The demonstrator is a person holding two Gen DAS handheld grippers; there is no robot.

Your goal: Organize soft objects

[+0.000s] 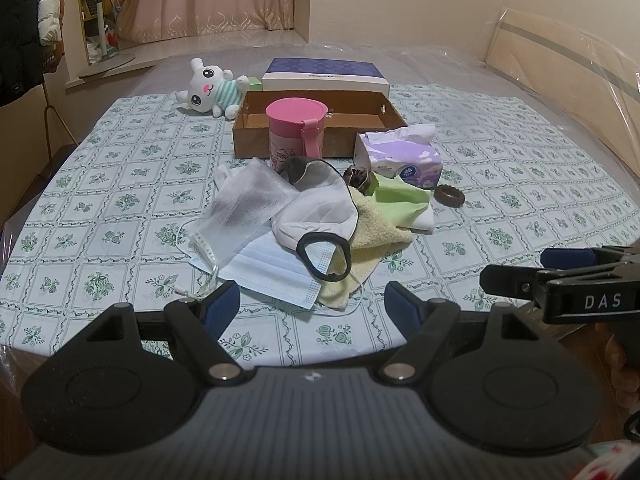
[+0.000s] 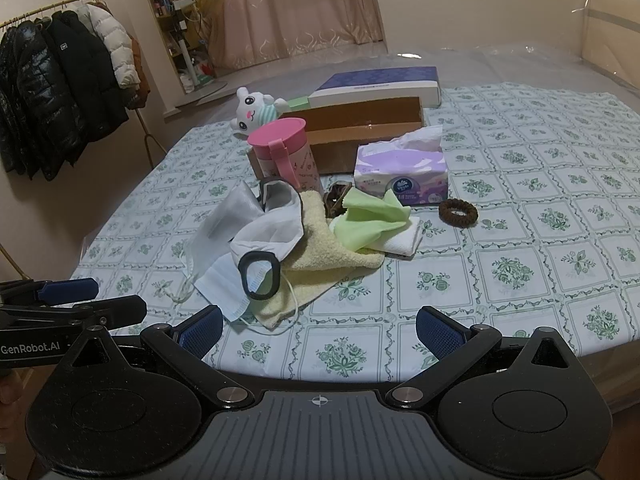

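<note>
A heap of soft things lies mid-table: a blue face mask [image 1: 272, 272] [image 2: 224, 284], a white mesh bag [image 1: 244, 200], a white cloth with black trim [image 1: 320, 208] [image 2: 268, 236], a yellow towel [image 1: 372, 228] [image 2: 332, 248], a green cloth [image 1: 400, 196] [image 2: 368, 216] and a brown scrunchie [image 1: 450, 195] [image 2: 458, 213]. A white plush rabbit [image 1: 212, 88] [image 2: 256, 110] lies behind, left of an open cardboard box [image 1: 320, 120] [image 2: 360, 128]. My left gripper [image 1: 312, 304] is open and empty, just short of the heap. My right gripper [image 2: 318, 330] is open and empty near the table's front edge.
A pink lidded cup [image 1: 296, 132] [image 2: 284, 152] and a purple tissue pack [image 1: 400, 156] [image 2: 400, 172] stand in front of the box. A blue and white flat box [image 1: 324, 74] [image 2: 380, 84] lies behind it. Coats [image 2: 60, 92] hang on a rack at left.
</note>
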